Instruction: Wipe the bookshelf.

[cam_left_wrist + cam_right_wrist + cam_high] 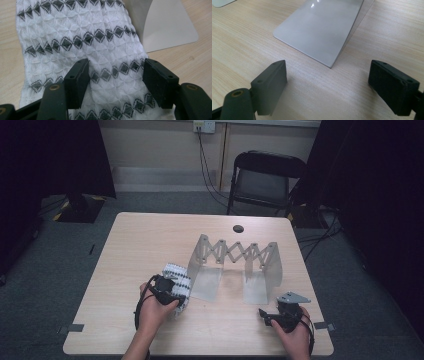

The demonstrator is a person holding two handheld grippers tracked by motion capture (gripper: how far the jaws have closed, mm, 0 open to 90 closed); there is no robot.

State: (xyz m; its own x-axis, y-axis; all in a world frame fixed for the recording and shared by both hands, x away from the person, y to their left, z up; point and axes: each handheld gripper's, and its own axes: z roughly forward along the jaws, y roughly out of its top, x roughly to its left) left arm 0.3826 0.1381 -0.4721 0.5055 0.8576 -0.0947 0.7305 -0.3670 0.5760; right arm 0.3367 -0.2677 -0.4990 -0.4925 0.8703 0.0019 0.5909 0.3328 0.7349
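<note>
The left gripper (116,75) stands with its black jaws apart over the white knitted cloth with rows of dark diamonds (82,42); the pads flank a raised fold without pressing it. The cloth lies on the pale wooden table (130,250), against the left foot of the grey folding scissor-lattice rack (235,257). The left hand (155,312) hides part of the cloth in the high view. The right gripper (328,85) gapes wide, holding nothing, just before the rack's right foot plate, whose top is cut off.
</note>
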